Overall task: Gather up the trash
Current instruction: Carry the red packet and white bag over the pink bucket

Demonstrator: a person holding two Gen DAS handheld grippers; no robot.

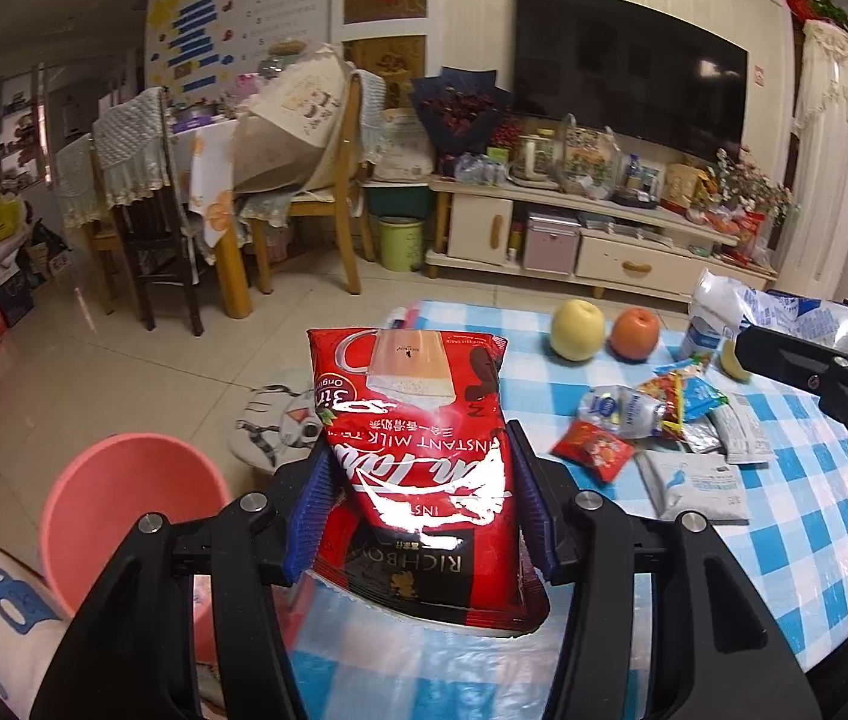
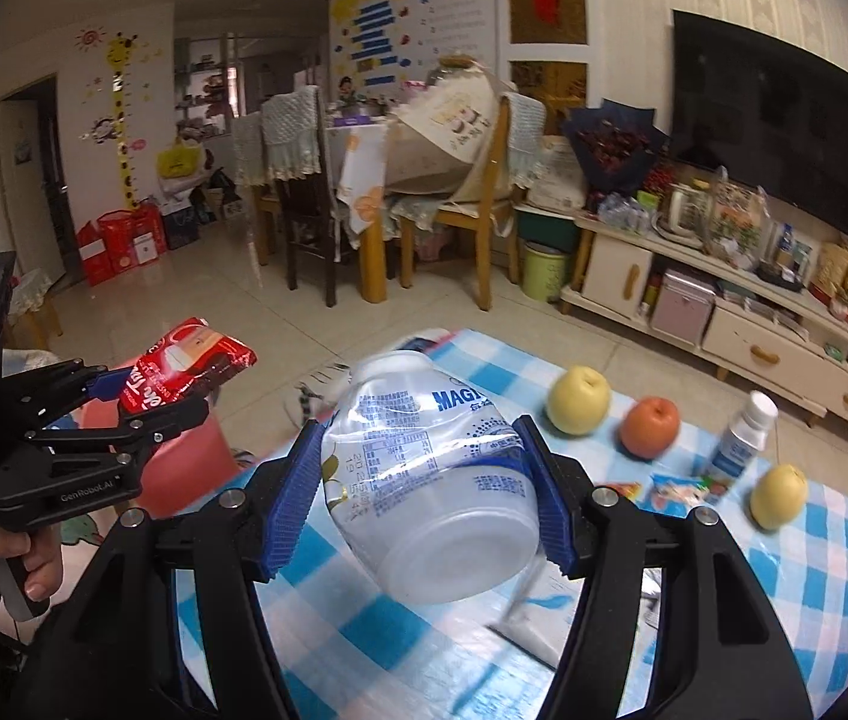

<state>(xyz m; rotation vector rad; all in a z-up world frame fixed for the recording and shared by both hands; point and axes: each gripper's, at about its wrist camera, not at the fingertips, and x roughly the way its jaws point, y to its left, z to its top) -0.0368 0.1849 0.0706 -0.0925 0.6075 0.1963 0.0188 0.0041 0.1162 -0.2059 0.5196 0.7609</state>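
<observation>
Both claws are loaded — the left gripper (image 1: pixel 418 498) clamps a glossy red milk-tea pouch (image 1: pixel 418 450), the right gripper (image 2: pixel 424 492) a crumpled clear plastic bottle (image 2: pixel 430 480), both above the checked table (image 1: pixel 814 540). Neither has reached the pink plastic bin (image 1: pixel 118 504) — wrappers (image 1: pixel 688 420) remain.

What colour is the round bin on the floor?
The round plastic bin is pink, clearest in the left wrist view.

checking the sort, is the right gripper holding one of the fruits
No, the right gripper is clamped on a crumpled clear plastic bottle.
</observation>
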